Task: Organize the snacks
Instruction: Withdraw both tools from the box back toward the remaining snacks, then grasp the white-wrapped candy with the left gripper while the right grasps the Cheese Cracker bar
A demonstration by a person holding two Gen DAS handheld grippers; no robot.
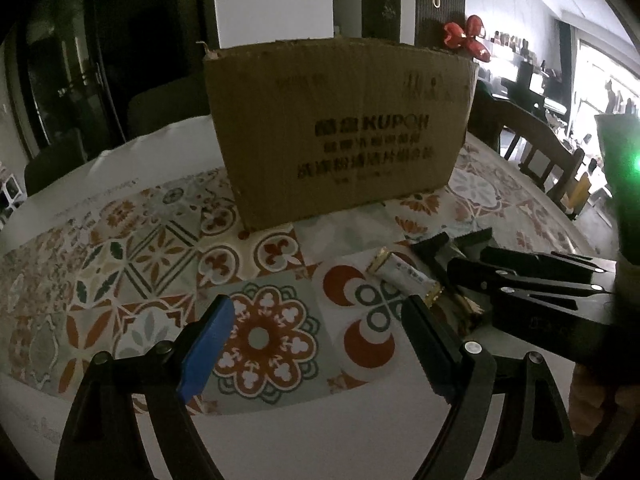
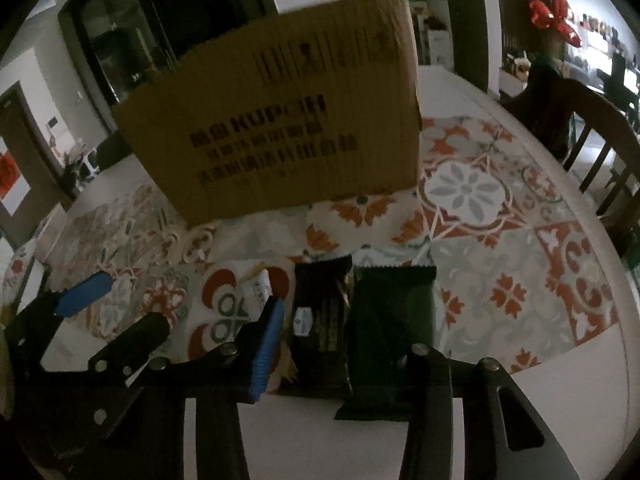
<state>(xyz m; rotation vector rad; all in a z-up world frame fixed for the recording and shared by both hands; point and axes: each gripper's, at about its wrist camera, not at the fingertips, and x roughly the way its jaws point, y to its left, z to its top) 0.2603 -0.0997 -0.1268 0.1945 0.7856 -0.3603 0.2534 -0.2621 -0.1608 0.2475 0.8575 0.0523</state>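
Left gripper [image 1: 320,340] spread over bare table [image 2: 520,340], right gripper [image 2: 348,340] half-closed around two dark snack packets [image 2: 320,320] near the front edge before the cardboard box [image 2: 280,128], probably not pinching yet; risk: grabbing both or slipping.

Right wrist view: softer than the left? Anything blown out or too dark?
Right wrist view: motion-blurred, the cardboard box print smeared, dark snack packets nearly lost in dim light. Left wrist view: sharper, box print readable, but underexposed; window at right blown out, green glare at the right edge. Both: strong fisheye bending and black corners.
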